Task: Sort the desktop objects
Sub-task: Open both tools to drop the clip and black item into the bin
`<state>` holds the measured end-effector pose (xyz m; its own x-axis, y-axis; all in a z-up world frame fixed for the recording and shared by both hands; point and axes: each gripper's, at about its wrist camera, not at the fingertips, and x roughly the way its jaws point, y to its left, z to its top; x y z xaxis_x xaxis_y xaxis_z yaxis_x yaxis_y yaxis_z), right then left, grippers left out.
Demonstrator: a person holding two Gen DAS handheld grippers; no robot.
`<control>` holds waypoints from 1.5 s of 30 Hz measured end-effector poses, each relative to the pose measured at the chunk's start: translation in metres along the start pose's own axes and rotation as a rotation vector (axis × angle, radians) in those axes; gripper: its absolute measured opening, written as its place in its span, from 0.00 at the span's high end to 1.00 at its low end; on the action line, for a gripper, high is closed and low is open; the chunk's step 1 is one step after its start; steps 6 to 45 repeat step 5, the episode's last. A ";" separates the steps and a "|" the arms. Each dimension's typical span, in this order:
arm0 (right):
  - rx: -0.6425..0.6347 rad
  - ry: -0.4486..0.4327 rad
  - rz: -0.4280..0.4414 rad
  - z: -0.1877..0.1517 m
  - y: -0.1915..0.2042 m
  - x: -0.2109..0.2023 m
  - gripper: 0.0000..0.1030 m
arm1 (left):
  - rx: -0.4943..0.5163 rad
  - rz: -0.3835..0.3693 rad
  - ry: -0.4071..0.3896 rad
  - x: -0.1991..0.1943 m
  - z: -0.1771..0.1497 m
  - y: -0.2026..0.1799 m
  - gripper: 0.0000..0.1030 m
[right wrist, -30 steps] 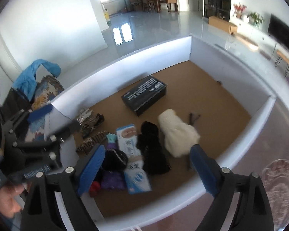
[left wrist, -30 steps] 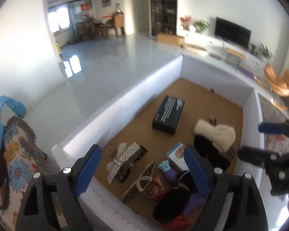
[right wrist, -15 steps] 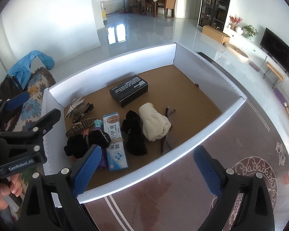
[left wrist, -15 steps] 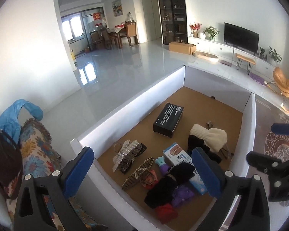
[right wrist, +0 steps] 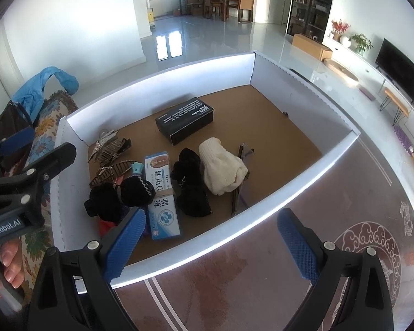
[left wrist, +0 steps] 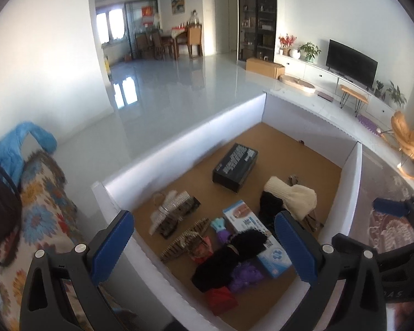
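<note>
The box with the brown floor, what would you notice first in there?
Probably the fluffy cream knitted thing in the middle of the white-walled box, lying against black fabric. Behind it sits a black carton alone, and a jumble of hair clips crowds the left corner.

1. Left claw (left wrist: 204, 248): jaws spread wide, having just been opening; nothing between the blue pads; pointed steeply downward.
2. Right claw (right wrist: 212, 242): jaws wide apart and empty, angled downward.
3. Hand (right wrist: 9, 264): fingertips wrap the left claw's handle, seen at the lower left edge of the right wrist view.
</note>
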<state>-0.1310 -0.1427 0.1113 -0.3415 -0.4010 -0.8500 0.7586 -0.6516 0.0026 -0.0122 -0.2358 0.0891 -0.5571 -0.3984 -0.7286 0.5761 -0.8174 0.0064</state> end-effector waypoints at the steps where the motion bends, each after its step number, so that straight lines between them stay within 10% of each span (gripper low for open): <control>1: 0.003 0.002 0.001 0.000 -0.001 0.002 0.06 | -0.016 0.001 -0.006 -0.001 -0.001 0.001 0.00; 45: 0.012 0.000 0.007 0.000 -0.002 0.004 0.06 | -0.035 0.034 -0.076 -0.011 -0.006 0.002 0.00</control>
